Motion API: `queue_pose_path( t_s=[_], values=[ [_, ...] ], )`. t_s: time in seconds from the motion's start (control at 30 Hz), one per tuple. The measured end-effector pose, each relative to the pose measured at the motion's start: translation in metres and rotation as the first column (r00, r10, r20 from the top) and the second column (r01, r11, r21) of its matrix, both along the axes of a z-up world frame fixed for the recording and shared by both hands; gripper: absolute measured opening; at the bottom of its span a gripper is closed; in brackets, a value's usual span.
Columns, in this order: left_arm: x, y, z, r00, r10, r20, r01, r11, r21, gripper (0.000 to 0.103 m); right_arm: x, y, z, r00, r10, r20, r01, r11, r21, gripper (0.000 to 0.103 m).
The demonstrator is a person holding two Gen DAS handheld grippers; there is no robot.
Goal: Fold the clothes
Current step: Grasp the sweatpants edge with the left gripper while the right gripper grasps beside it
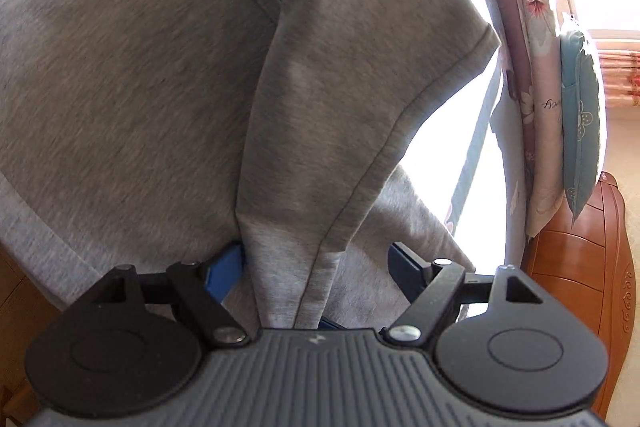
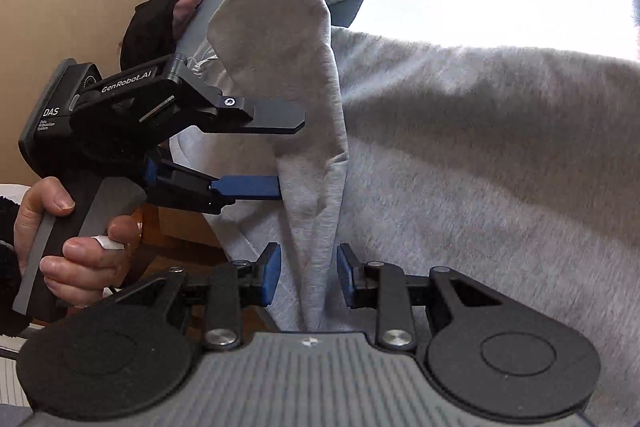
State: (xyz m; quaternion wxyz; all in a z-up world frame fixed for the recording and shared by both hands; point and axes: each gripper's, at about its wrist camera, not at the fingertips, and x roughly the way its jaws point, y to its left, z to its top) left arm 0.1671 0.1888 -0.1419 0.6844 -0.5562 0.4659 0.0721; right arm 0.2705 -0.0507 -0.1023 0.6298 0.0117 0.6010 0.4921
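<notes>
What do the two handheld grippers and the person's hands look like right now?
Both grippers, left gripper and right gripper, are black linkages with blue finger pads, round black side discs and a ribbed grey housing. The left one reads "GenRobot.AI" and "DAS" in white. A black fuzzy cuff sits at the left hand.

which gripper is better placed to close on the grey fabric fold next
Right. The right hand-held gripper has its blue pads open on either side of the grey garment fold. The left hand-held gripper is also open, at the fold's edge.
</notes>
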Motion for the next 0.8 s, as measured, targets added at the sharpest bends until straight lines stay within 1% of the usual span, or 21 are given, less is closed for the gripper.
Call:
queue_pose_path(
  t_s=[0.1, 0.17, 0.2, 0.3, 0.37, 0.5, 0.57, 0.6, 0.63, 0.67, 0.7, 0.73, 0.8],
  values=[
    [-0.005, 0.001, -0.004, 1.0, 0.001, 0.003, -0.001, 1.0, -0.02, 0.079, -0.003, 0.012, -0.005, 1.0, -0.005, -0.01, 0.005, 1.0, 0.013, 0.033],
    [-0.007, 0.0, -0.005, 1.0, 0.008, 0.005, -0.008, 0.999, -0.031, 0.079, -0.003, 0.015, -0.004, 1.0, -0.004, -0.025, 0.004, 1.0, 0.022, 0.006],
    [-0.008, 0.0, -0.005, 1.0, 0.011, 0.006, -0.011, 0.999, -0.035, 0.08, -0.003, 0.016, -0.004, 1.0, -0.001, -0.031, 0.001, 1.0, 0.027, 0.005],
    [-0.006, -0.001, -0.004, 1.0, 0.014, 0.015, -0.013, 0.999, -0.042, 0.08, 0.0, 0.014, 0.006, 0.997, 0.008, -0.082, -0.001, 0.996, 0.089, 0.005],
    [-0.003, 0.003, -0.001, 0.999, 0.029, 0.043, -0.027, 0.999, -0.029, 0.08, 0.002, 0.012, 0.014, 0.994, 0.012, -0.113, 0.003, 0.991, 0.133, 0.005],
    [0.009, 0.017, 0.001, 0.992, 0.061, 0.112, -0.061, 0.998, -0.004, 0.08, 0.006, 0.01, 0.023, 0.988, 0.023, -0.153, 0.004, 0.985, 0.173, 0.005],
    [0.016, 0.021, 0.0, 0.988, 0.078, 0.133, -0.077, 0.997, -0.018, 0.078, 0.007, 0.01, 0.023, 0.987, 0.025, -0.161, 0.003, 0.985, 0.172, 0.005],
    [0.02, 0.023, -0.001, 0.986, 0.086, 0.143, -0.084, 0.996, -0.024, 0.072, 0.007, 0.01, 0.023, 0.986, 0.026, -0.165, 0.002, 0.985, 0.171, 0.005],
    [0.024, 0.022, 0.002, 0.987, 0.072, 0.147, -0.072, 0.997, -0.004, 0.055, 0.008, 0.01, 0.022, 0.985, 0.027, -0.169, 0.002, 0.985, 0.17, 0.005],
    [0.027, 0.02, 0.006, 0.989, 0.043, 0.145, -0.046, 0.999, 0.021, 0.044, 0.009, 0.01, 0.022, 0.985, 0.028, -0.172, 0.001, 0.986, 0.169, 0.005],
    [0.029, 0.017, 0.01, 0.99, 0.014, 0.142, -0.02, 0.999, 0.046, 0.024, 0.009, 0.01, 0.022, 0.984, 0.029, -0.176, 0.001, 0.986, 0.169, 0.006],
    [0.033, 0.012, 0.019, 0.99, -0.026, 0.138, 0.014, 0.996, 0.087, 0.017, 0.01, 0.01, 0.022, 0.983, 0.03, -0.18, 0.0, 0.986, 0.168, 0.008],
    [0.03, 0.007, 0.031, 0.988, -0.073, 0.138, 0.054, 0.989, 0.138, 0.015, 0.008, 0.009, 0.021, 0.982, 0.039, -0.184, -0.008, 0.986, 0.166, 0.008]
  ],
)
